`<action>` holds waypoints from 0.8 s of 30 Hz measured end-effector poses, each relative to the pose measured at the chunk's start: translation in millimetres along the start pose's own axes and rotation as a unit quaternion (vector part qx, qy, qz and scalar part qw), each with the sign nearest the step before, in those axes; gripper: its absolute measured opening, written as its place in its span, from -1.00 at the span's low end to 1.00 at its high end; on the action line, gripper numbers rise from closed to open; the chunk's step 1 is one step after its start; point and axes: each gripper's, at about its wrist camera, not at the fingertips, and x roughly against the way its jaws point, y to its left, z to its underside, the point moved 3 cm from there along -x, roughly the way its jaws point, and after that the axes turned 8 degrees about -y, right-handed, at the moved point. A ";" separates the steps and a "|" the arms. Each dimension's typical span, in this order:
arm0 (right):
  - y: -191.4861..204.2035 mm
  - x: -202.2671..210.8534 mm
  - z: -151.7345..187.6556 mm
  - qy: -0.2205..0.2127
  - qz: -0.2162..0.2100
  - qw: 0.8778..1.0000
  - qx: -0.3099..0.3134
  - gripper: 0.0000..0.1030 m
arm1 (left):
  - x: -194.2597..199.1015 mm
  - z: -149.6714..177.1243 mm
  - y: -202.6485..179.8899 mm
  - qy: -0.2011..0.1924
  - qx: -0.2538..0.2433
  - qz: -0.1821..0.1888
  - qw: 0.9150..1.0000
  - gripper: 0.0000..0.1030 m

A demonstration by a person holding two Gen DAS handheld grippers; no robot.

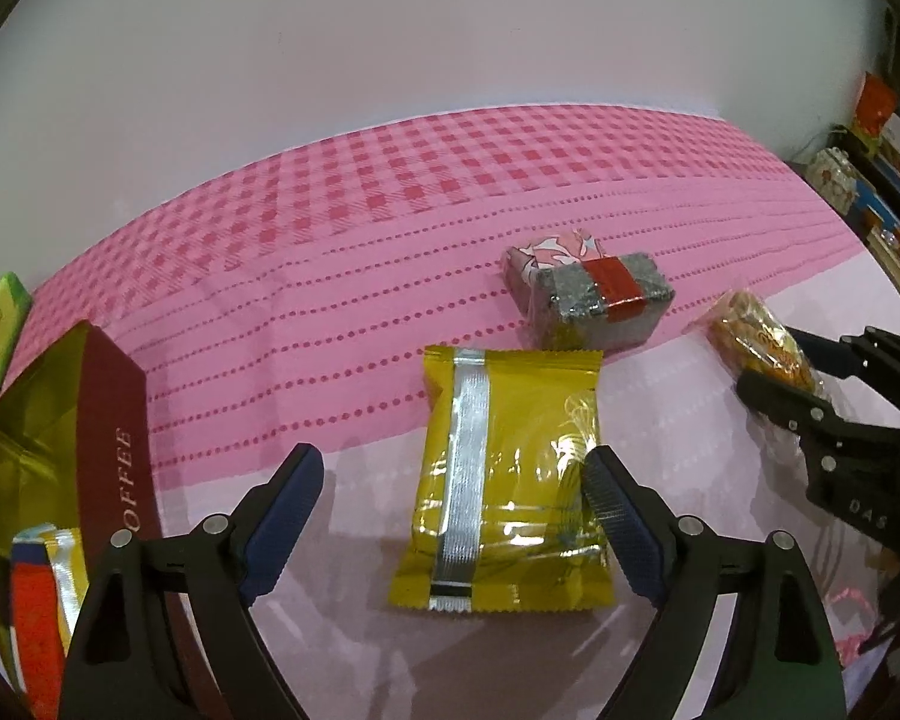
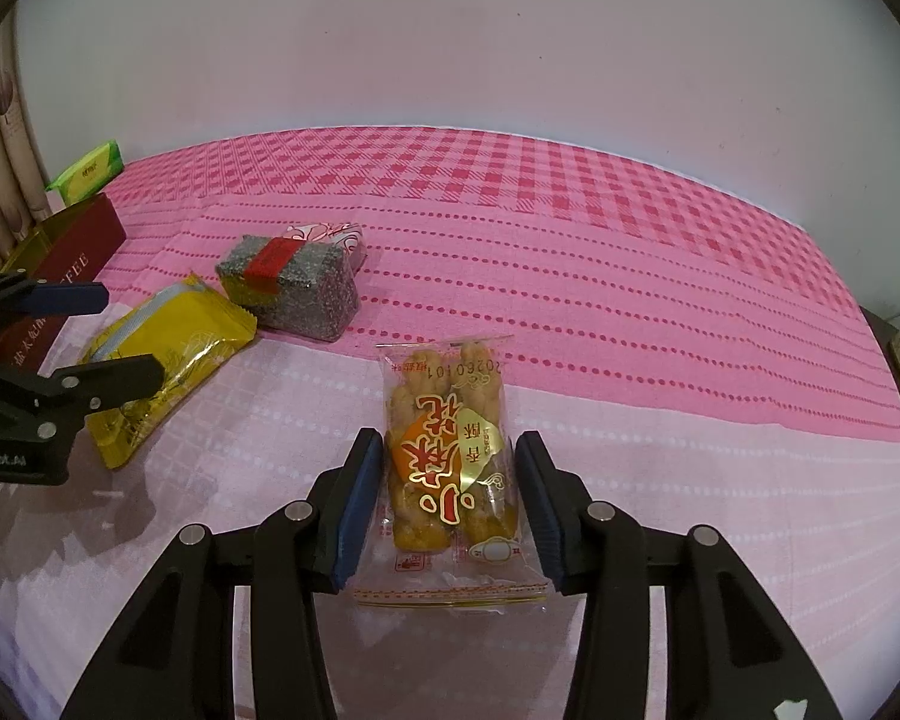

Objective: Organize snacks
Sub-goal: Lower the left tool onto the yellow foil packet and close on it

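Two grippers work here at the same time, and I take the yellow foil packet point(image 1: 501, 474) as the landmark for every place. It lies flat on the pink cloth point(image 1: 390, 192), with its silver seam facing up.

The left gripper point(image 1: 453, 516) hangs over the near half of this packet with its jaws wide apart. One blue pad stands at the packet's right edge, the other well off to its left, over bare cloth. It holds nothing. To do this step well, I think the hand should shift toward the packet until the packet sits in the middle of the jaws, then come down and close on its two long edges. The foil looks slippery, so a grip low on the body seems safer than one on the thin crimped end.

Right of the yellow packet lies the clear bag of fried twists point(image 2: 450, 462). The right gripper point(image 2: 450, 498) has its pads against both sides of this bag; I judge it is gripped, but the bag seems to rest on the cloth.

Left of the yellow packet stands the open red coffee box point(image 1: 111, 438), with some snacks already inside. It is probably where both go. Behind the yellow packet sits the grey block with red band point(image 1: 594, 294), not touched.
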 end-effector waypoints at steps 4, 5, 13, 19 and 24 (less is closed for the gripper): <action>-0.2 0.0 0.0 0.000 0.000 1.000 0.000 -0.17 | -4.5 -1.3 -3.6 0.002 -0.001 0.002 1.000 0.72; -0.2 0.1 0.0 0.000 0.000 1.000 0.000 -0.17 | -6.0 -1.2 -4.6 0.003 -0.003 0.004 1.000 0.72; -0.8 -0.1 -0.1 0.000 0.000 1.000 0.000 -0.17 | -16.6 7.9 -8.8 0.025 0.013 0.015 0.999 0.72; -0.1 0.3 -0.5 0.000 -0.001 1.000 -0.001 -0.16 | -15.6 10.0 -9.3 0.019 0.020 0.010 1.000 0.46; 0.0 0.2 -0.3 0.000 0.000 1.000 -0.002 -0.16 | -10.2 9.9 -9.6 0.016 0.019 0.011 1.000 0.17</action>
